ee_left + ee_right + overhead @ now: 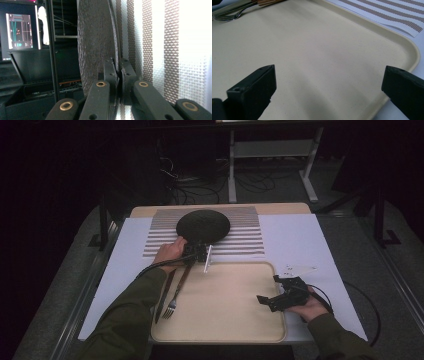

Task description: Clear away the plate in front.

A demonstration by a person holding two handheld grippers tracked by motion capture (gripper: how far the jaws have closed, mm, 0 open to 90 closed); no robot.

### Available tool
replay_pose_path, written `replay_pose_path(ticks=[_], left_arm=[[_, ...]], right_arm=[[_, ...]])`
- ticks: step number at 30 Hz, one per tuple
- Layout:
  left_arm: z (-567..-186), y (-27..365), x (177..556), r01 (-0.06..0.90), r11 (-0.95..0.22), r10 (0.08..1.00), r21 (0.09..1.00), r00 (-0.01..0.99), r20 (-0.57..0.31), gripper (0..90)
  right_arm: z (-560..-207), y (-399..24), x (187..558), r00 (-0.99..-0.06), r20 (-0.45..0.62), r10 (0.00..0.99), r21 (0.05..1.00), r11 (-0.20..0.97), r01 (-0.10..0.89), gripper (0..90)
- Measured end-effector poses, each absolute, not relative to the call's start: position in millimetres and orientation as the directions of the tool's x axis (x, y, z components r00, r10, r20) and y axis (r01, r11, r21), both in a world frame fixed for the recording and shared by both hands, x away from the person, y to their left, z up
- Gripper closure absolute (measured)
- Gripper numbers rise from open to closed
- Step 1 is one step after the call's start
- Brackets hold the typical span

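High view: we find the left gripper (199, 251) at the near rim of a round, dark woven placemat (203, 225), which lies on a brown-and-white striped rectangular mat (240, 240) at the far side of the worktop (300, 235). The right gripper (274, 299) rests over the near right part of a beige rectangular plastic tray (225, 315). A steel fork with a wooden handle (176, 295) and a knife (164, 296) lie along the tray's left edge.

Left gripper view: the fingers (110, 72) are pressed together on the round placemat's (96, 42) edge, pinching it; the striped mat (160, 50) lies behind.

Right gripper view: the fingers (257, 85) stand spread wide above the bare tray (317, 55), holding nothing.

Judgement: the grasp appears complete, and the lift is the step in hand. The next move calls for drawing the placemat clear of the striped mat without dragging it along, probably toward the tray.
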State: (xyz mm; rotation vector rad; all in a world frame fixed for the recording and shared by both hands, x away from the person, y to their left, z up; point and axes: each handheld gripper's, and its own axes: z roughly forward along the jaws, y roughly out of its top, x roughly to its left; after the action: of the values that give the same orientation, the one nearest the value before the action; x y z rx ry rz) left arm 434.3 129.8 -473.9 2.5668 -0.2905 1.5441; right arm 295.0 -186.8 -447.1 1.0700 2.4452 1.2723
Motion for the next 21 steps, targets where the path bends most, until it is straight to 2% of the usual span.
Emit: replay_pose_path(ticks=[21], left_arm=[[-439,127,345,-0.346,-0.938,-0.137,0.0,0.372,0.918,87.2]], right_arm=[[-446,-188,295,-0.718,0.15,0.679,0.775,0.37,0.512,0.0]])
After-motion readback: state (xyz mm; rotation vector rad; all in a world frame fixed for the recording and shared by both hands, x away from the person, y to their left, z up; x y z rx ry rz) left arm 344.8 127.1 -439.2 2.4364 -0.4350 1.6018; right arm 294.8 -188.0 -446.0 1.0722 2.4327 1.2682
